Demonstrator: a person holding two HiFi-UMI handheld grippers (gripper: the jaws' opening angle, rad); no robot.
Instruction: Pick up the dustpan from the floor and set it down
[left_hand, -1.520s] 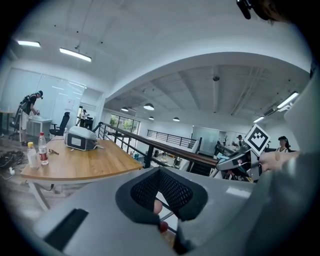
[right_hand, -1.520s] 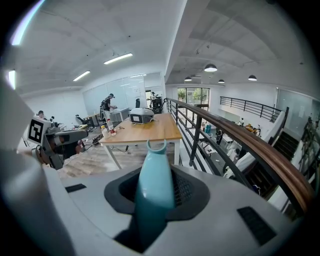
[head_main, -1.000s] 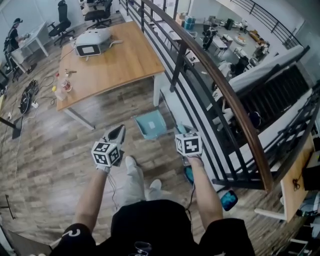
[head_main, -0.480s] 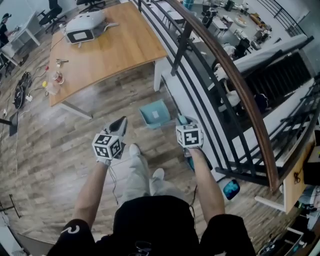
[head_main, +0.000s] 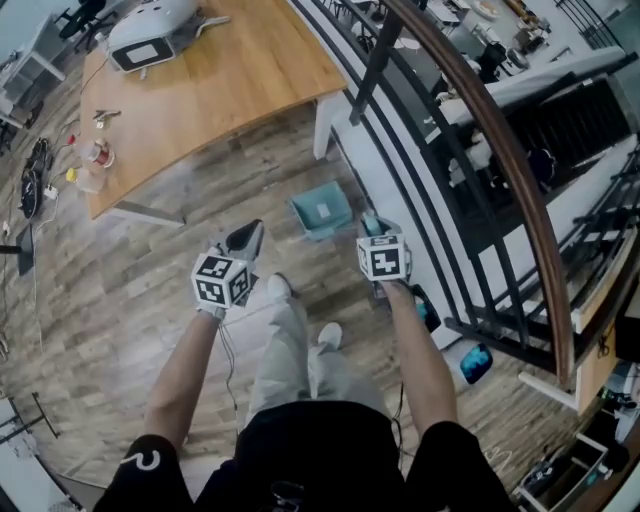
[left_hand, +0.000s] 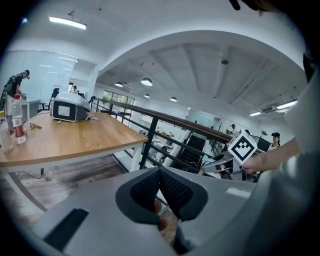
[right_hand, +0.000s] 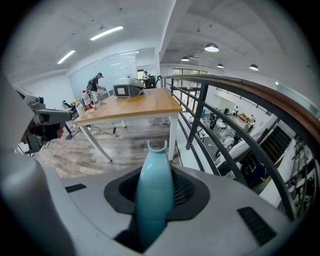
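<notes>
We see the wooden table (head_main: 200, 90) far left with a white device (head_main: 150, 30) on it; next the left gripper (head_main: 246, 238), jaws together, nothing between them, hanging above the wood floor (head_main: 120, 290). The dustpan (head_main: 322, 210) sits on the floor ahead of both grippers and between them, nearer the right one, apart from both, just beside the white table leg (head_main: 324, 130). It's a teal open tray with a pale patch inside; we can't tell what that patch is. The right gripper (head_main: 371, 226) is clamped on a teal handle (right_hand: 155, 195); the pads press on both sides, and its notched tip pokes out past the jaws. We can't tell what that handle belongs to; it's not touching the dustpan. Far right is a dark railing (head_main: 480, 120) with a brown rail on top, close alongside the right gripper.
</notes>
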